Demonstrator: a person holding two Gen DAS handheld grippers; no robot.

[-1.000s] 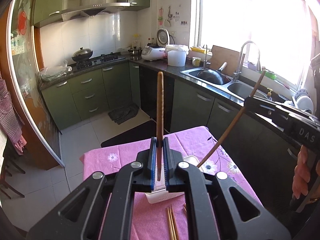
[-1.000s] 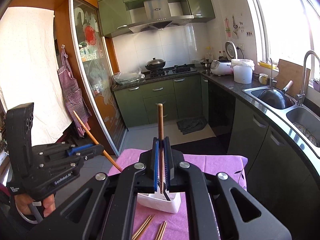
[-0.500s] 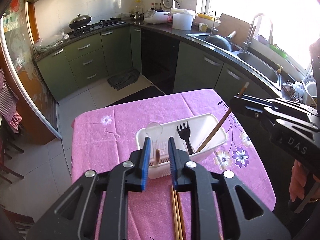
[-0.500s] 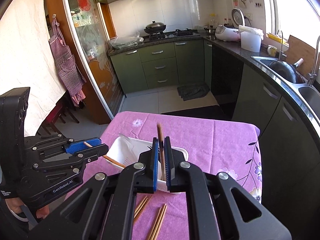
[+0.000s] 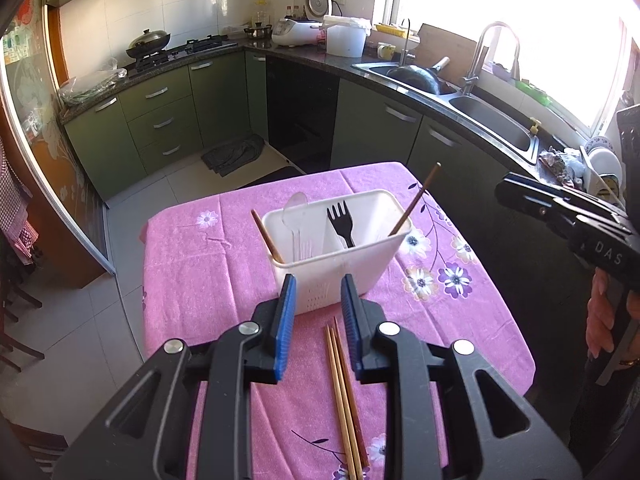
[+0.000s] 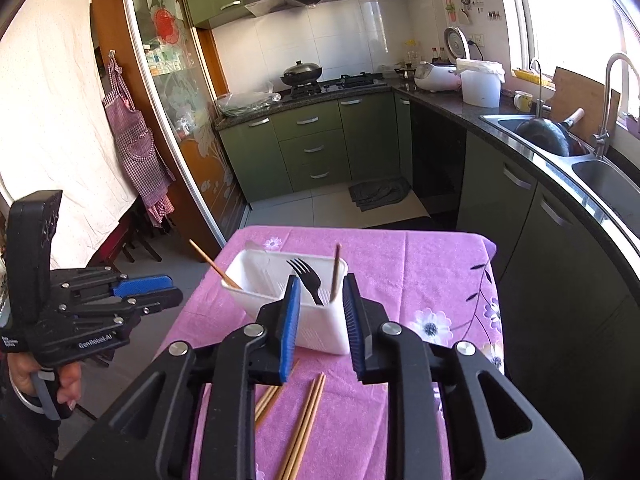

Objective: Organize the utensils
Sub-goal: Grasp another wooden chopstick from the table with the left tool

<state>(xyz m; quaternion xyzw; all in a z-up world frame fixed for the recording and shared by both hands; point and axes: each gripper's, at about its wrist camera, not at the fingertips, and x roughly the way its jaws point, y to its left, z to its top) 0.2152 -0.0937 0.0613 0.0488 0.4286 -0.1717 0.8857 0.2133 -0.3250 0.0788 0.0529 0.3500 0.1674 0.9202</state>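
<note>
A white utensil holder (image 5: 340, 264) (image 6: 320, 326) stands on the pink tablecloth (image 5: 200, 264). It holds a black fork (image 5: 340, 224) (image 6: 306, 278), a clear spoon (image 5: 294, 210) and two brown chopsticks, one leaning at its left end (image 5: 266, 236) (image 6: 214, 266) and one at its right end (image 5: 416, 200) (image 6: 336, 270). More chopsticks lie on the cloth in front of it (image 5: 344, 392) (image 6: 304, 428). My left gripper (image 5: 318, 300) (image 6: 160, 292) is open and empty just before the holder. My right gripper (image 6: 322, 312) is open and empty above the holder's near end.
The small table (image 6: 440, 264) drops off on all sides. Green kitchen cabinets (image 5: 168, 120), a sink counter (image 5: 480, 108) and a stove (image 6: 320, 84) ring the room. An apron (image 6: 136, 140) hangs at the left. A grey mat (image 6: 380, 196) lies on the floor.
Both grippers tilted down over the holder, opened and let go of their chopsticks, which now stand in the holder. Both have drawn back a little.
</note>
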